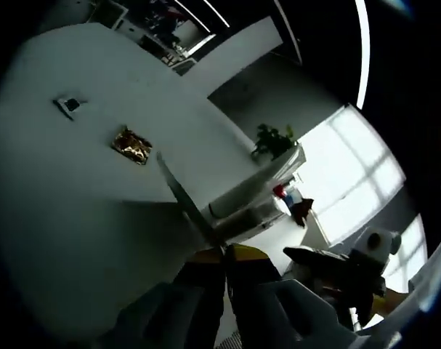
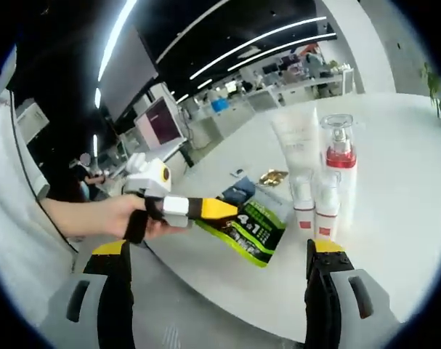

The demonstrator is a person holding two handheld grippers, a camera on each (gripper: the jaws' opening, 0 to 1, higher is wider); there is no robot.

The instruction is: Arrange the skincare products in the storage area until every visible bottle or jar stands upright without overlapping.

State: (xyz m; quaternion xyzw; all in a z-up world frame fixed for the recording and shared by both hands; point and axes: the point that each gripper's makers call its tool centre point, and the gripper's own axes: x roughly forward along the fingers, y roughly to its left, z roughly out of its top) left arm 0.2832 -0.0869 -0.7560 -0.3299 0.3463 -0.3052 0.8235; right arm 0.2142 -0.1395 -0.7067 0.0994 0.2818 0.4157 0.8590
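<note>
On the white table (image 2: 394, 189) an upright white tube (image 2: 296, 138), a tall bottle with a red collar and clear cap (image 2: 338, 156) and two small white bottles with red labels (image 2: 302, 203) (image 2: 326, 207) stand close together. My left gripper (image 2: 219, 209), held by a person's hand (image 2: 122, 216), is shut on the edge of a green packet (image 2: 248, 229) lying at the table's near edge. In the left gripper view that packet (image 1: 184, 196) shows edge-on, rising from the closed yellow tips of my left gripper (image 1: 226, 253). My right gripper (image 2: 216, 247) is open, short of the bottles.
A gold sachet (image 2: 272, 177) (image 1: 131, 144) and a blue packet (image 2: 238, 193) lie behind the green one. A small dark-and-white item (image 1: 69, 104) rests farther off on the table. A potted plant (image 1: 274, 138) stands at the table's edge. Desks and monitors fill the office behind.
</note>
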